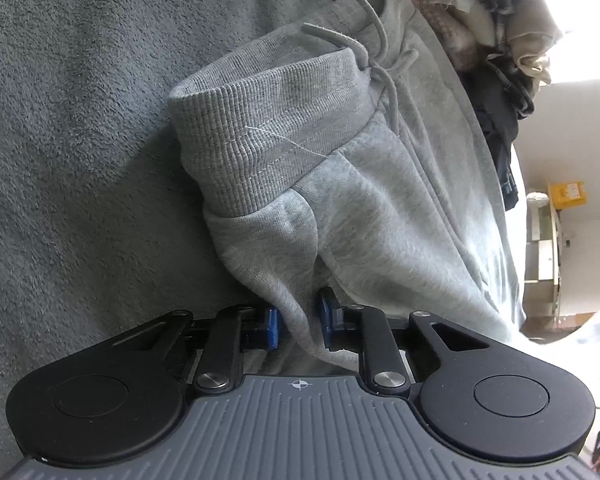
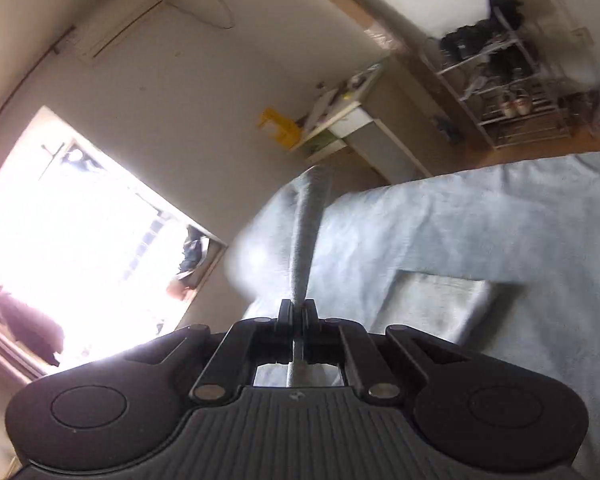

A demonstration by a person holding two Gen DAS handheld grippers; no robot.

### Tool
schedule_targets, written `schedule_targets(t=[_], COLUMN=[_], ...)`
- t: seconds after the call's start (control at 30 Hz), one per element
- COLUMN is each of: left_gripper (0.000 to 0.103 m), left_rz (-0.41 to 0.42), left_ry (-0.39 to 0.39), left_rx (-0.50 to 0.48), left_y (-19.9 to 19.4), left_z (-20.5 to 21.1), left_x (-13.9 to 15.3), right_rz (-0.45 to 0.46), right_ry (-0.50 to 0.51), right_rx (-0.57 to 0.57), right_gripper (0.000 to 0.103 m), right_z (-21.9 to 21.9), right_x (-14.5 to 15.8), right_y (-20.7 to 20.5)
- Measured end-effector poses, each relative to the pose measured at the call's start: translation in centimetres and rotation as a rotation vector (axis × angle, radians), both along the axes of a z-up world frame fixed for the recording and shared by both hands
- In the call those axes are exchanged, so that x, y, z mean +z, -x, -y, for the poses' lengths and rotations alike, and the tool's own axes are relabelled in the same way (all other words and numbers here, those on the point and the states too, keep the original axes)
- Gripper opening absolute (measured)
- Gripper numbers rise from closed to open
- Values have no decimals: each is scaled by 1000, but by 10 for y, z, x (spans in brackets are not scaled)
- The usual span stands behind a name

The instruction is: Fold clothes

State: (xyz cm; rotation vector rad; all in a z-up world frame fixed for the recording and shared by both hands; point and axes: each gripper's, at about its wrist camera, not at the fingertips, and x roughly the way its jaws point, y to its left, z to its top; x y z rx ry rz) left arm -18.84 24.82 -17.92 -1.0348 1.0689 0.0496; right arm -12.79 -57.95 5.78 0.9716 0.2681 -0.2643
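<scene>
The bed (image 1: pixel 60 128) is covered in a grey fleecy blanket, and in the left wrist view a broad bare stretch of it lies left of the garment. Along the far side of that view a heap of other clothes (image 1: pixel 496 40) sits just beyond the garment, plaid, cream and dark pieces jumbled together. In the right wrist view the blanket runs to the bed's edge, past which wooden floor, a small white desk (image 2: pixel 364 128) and a wire shoe rack (image 2: pixel 512 92) stand against the wall; a bright window fills the left side.

The left gripper (image 1: pixel 298 320) has its blue-padded fingers (image 1: pixel 272 326) part closed, with a fold of the grey sweatpants (image 1: pixel 340 208) bunched between them; the cloth touches the left pad, and whether the right pad presses it I cannot tell. The right gripper (image 2: pixel 299 312) is closed tight on a thin grey edge of fabric (image 2: pixel 310 232), which stands up from the jaws and blurs near its top.

The sweatpants are light heather grey, with a ribbed waistband (image 1: pixel 268 132) standing partly upright and a loose drawstring (image 1: pixel 364 44) knotted at its far end. A folded pale grey piece (image 2: pixel 440 304) lies flat on the bed, to the right of the right gripper.
</scene>
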Motion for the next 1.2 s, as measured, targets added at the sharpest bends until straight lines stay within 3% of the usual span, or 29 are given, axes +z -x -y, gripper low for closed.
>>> schedule_targets(t=[0.13,0.3,0.37,0.47,0.57,0.73,0.83,0.97,1.1,1.17,1.2], left_gripper=[17,16,16,16,16,17,19,23,28,31,34], left_rz=[-4,-3,-3,-3,-3,5,15,13,11,10,9], left_ry=[-4,-13,-17,-23,-29,-31,-29,-16,-32,-41,-46], left_rx=[-8,-13,-16,-22,-27,-27,-31,-24,-26,-28,-29], left_y=[-3,-5,-6,-8,-9,-10,-8,-9,-10,-11,-11], left_z=[0,2,3,4,5,6,5,5,9,11,12], left_x=[1,2,2,1,1,0,1,2,7,9,10], right_rz=[-92,-315,-358,-334,-310,-475,-497,-468,-476,-465,-466], right_ry=[-97,-227,-316,-353,-325,-127,-78,-34,96,166,199], right_rx=[-123,-321,-383,-417,-419,-471,-475,-369,-190,-83,-49], right_gripper=[4,4,4,3,3,5,6,21,28,34,42], right_z=[34,73,79,75,75,89,95,86,62,44,34], right_x=[-69,-186,-227,-257,-256,-228,-220,-211,-195,-188,-185], right_y=[42,110,134,153,159,172,186,184,152,132,124])
